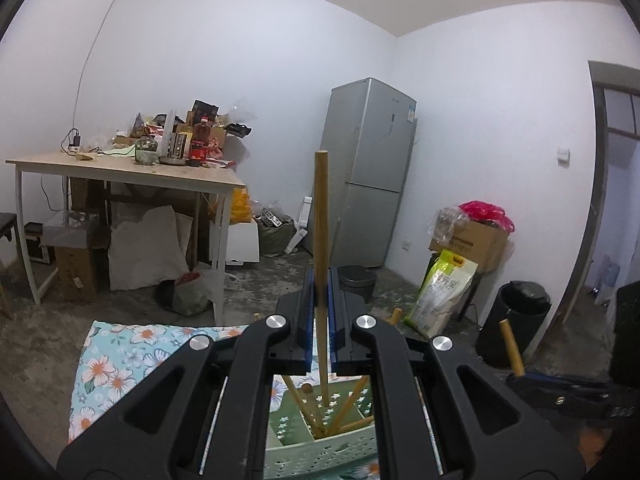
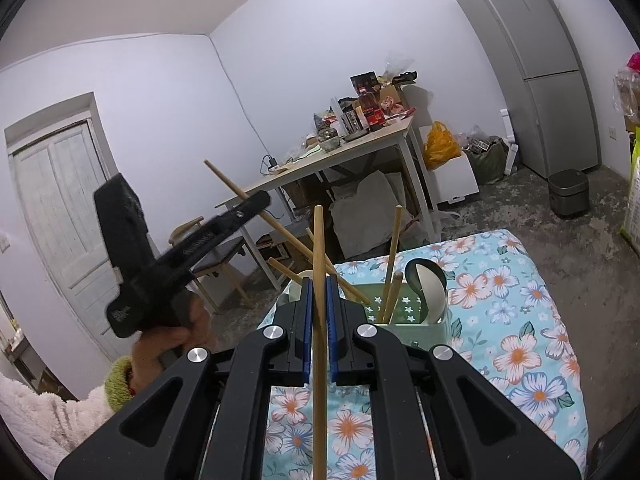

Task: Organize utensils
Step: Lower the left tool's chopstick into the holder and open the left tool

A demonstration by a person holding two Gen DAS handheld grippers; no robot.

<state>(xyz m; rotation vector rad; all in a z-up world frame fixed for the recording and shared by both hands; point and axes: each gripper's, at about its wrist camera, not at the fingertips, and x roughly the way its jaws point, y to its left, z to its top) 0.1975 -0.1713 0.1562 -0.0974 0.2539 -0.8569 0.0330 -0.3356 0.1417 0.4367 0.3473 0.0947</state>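
**Utensil sorting: partly done, two sticks in hand**

Progress, as judged from the holder's contents: several wooden chopsticks (image 2: pixel 390 272) already stand in the green holder (image 2: pixel 404 308), and a dark ladle with a pale bowl (image 2: pixel 426 284) leans in its right compartment. Two more sticks are held above it, not yet released. Whether other utensils wait elsewhere cannot be told.

Item 1. Green holder: pale green plastic basket, perforated with star-shaped holes, divided into compartments. It stands on the floral cloth (image 2: pixel 520 320), near the far left corner of the cloth as the right camera sees it.

Item 2. Left gripper (image 1: pixel 320 300): blue-padded jaws narrowed onto a wooden stick (image 1: pixel 321 216), held about upright. Its lower end hangs inside the holder's mouth, among sticks already leaning there; whether it touches the bottom cannot be told.

Item 3. Right gripper (image 2: pixel 319 300): jaws drawn close on either side of a second wooden stick (image 2: pixel 318 260), which runs steeply up between the pads. A sliver of gap shows beside it, so a firm clamp is likely but not certain. This gripper sits on the near side of the holder, above the cloth.

Appearance of sticks: plain light-brown round wood, long, slim, blunt-ended, uncoated, all alike.
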